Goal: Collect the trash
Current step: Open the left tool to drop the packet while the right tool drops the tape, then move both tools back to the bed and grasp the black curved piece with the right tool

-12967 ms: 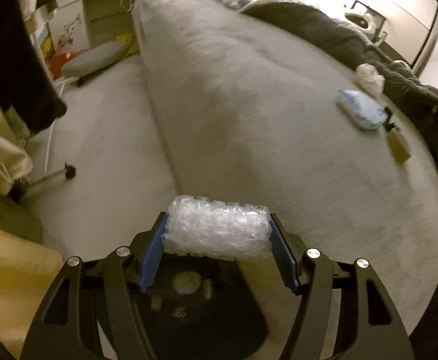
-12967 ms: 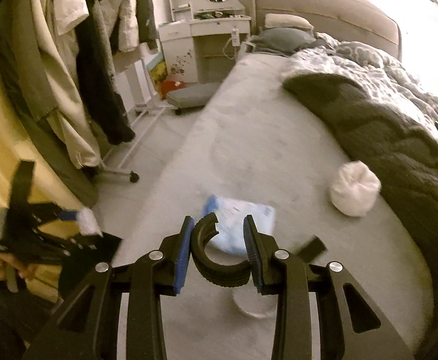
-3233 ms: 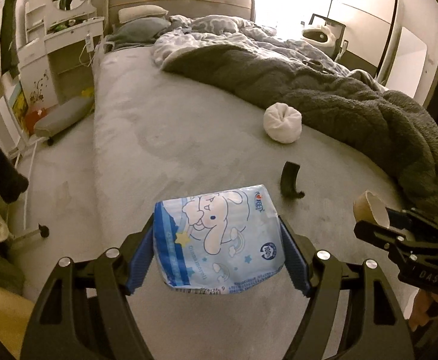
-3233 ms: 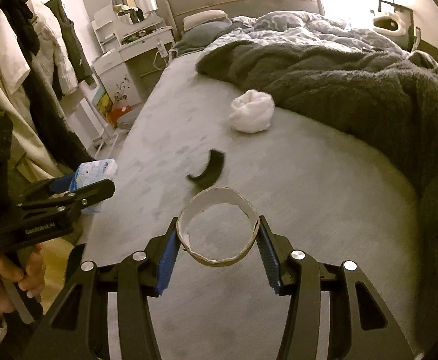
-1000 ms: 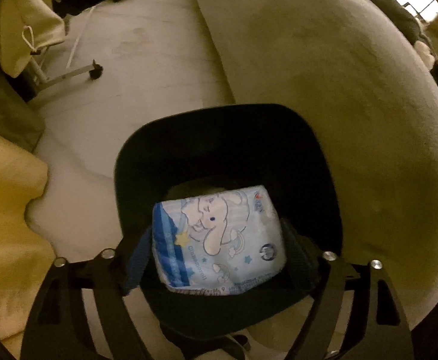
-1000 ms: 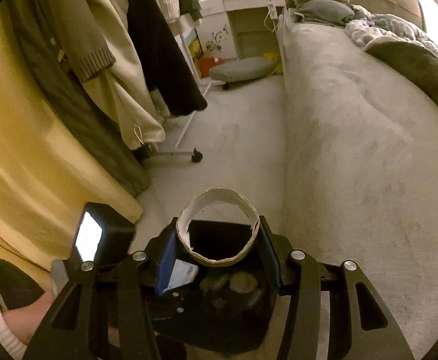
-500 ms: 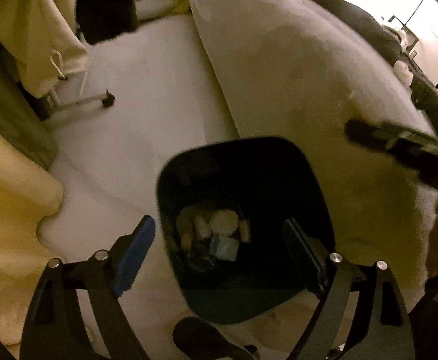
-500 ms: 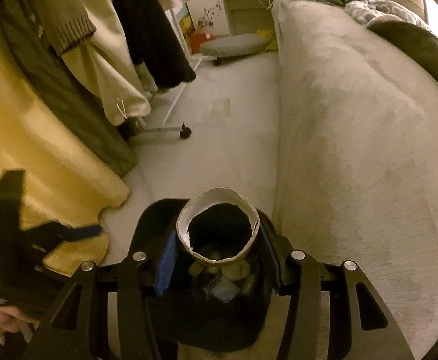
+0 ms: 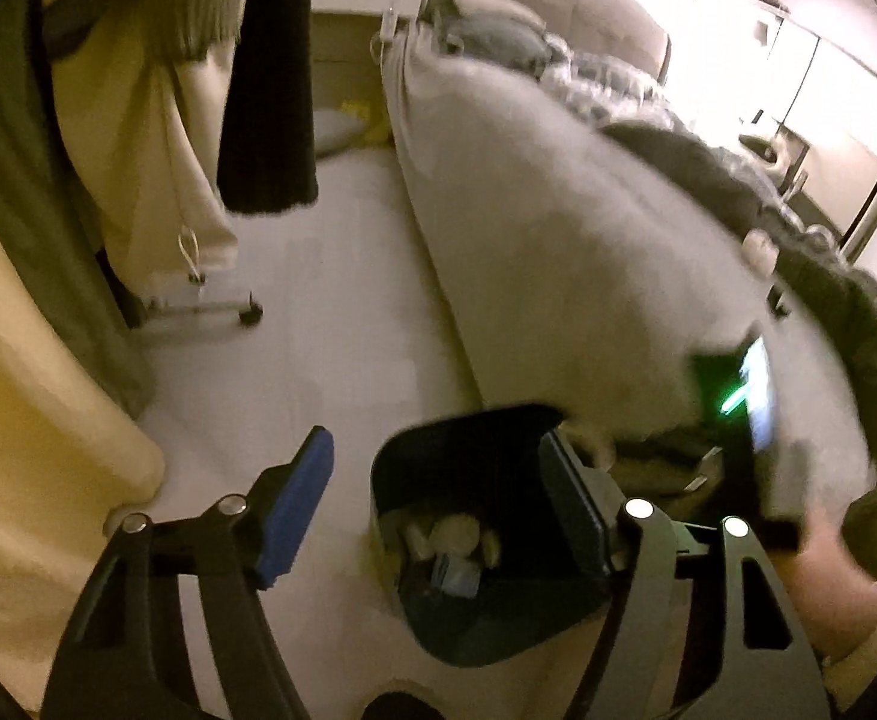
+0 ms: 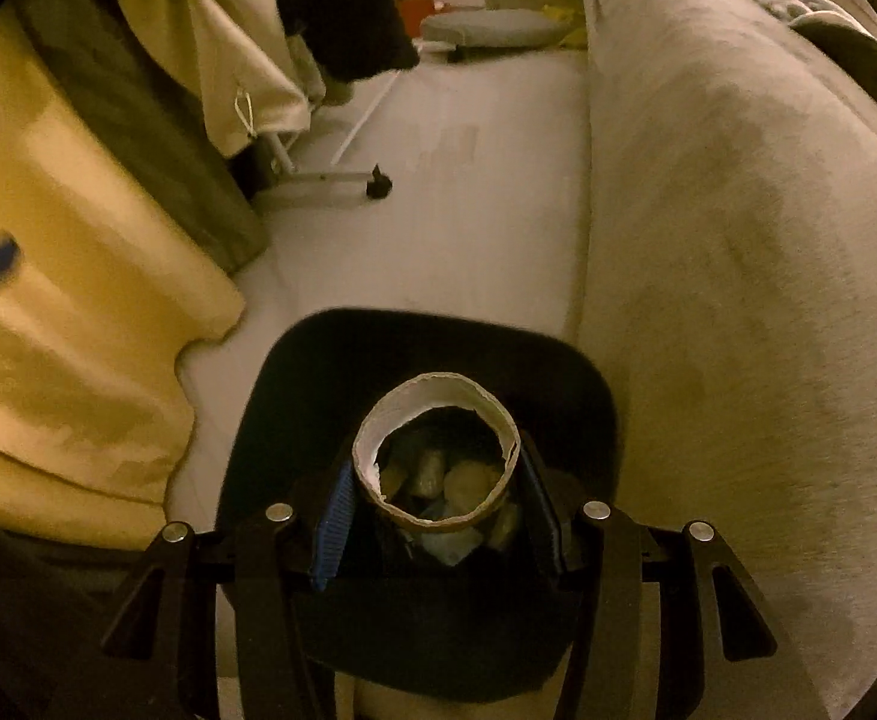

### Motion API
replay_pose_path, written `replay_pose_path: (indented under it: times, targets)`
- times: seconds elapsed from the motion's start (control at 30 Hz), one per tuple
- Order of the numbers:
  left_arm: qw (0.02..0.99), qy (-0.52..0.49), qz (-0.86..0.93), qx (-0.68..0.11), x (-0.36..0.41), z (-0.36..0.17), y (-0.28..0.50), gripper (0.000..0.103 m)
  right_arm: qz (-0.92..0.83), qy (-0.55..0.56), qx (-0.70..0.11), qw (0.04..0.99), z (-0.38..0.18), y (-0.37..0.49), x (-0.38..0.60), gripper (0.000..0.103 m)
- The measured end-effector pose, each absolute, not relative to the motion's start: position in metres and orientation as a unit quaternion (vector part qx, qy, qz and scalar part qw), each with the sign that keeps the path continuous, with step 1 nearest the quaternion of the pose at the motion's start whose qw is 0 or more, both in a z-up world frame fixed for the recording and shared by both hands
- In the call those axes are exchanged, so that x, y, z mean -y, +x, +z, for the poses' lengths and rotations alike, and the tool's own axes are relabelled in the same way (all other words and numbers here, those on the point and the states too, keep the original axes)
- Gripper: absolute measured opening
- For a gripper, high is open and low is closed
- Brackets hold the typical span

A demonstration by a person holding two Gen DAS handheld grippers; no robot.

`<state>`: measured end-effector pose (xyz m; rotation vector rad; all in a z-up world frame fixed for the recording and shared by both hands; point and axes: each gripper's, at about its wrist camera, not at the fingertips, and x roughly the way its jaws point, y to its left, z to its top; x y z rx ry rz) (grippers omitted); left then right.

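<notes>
One cardboard ring held over one black bin

The short brown cardboard tube ring (image 10: 436, 450) is clenched by the right gripper (image 10: 438, 495) above the black plastic waste bin (image 10: 294, 384); nothing is held between the closing jaws of the left gripper (image 9: 438, 501), the bin at their one o'clock. No writing can be read.
</notes>
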<state>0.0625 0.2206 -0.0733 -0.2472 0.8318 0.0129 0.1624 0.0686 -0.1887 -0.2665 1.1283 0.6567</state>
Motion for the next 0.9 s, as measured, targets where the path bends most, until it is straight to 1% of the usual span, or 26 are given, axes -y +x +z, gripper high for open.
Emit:
replay_pose_path:
  times: [0.13,0.23,0.47,0.6,0.63,0.67,0.7,0.73,0.77,0.9]
  targets:
    - [0.923,-0.124,0.007,-0.364,-0.223,-0.048,0.057,0.07,0.303,-0.139,-0.532,0.778,-0.204,0.158,-0.075,0.051]
    - [0.931,-0.128,0.006,-0.342,-0.224,-0.032,0.051,0.067,0.305,-0.149,-0.539,0.771,-0.213,0.157,-0.08,0.051]
    - [0.935,-0.142,-0.003,-0.324,-0.223,-0.01,0.047,0.062,0.309,-0.198,-0.563,0.741,-0.248,0.147,-0.099,0.051]
    - [0.94,-0.134,-0.009,-0.314,-0.218,0.003,0.044,0.061,0.307,-0.217,-0.569,0.731,-0.262,0.139,-0.107,0.053]
    - [0.941,-0.135,-0.01,-0.312,-0.218,0.005,0.044,0.061,0.309,-0.221,-0.57,0.729,-0.264,0.136,-0.109,0.054]
    - [0.941,-0.137,-0.012,-0.309,-0.218,0.008,0.044,0.061,0.309,-0.225,-0.57,0.727,-0.266,0.135,-0.111,0.058]
    - [0.941,-0.139,-0.013,-0.307,-0.217,0.01,0.044,0.061,0.309,-0.227,-0.57,0.727,-0.266,0.134,-0.112,0.062]
    - [0.942,-0.142,-0.014,-0.305,-0.217,0.012,0.044,0.061,0.31,-0.226,-0.569,0.727,-0.266,0.133,-0.112,0.069]
    - [0.942,-0.145,-0.015,-0.302,-0.217,0.015,0.044,0.061,0.311,-0.225,-0.568,0.728,-0.265,0.132,-0.112,0.072]
    - [0.944,-0.147,-0.016,-0.296,-0.216,0.024,0.048,0.061,0.315,-0.224,-0.562,0.731,-0.262,0.129,-0.111,0.076]
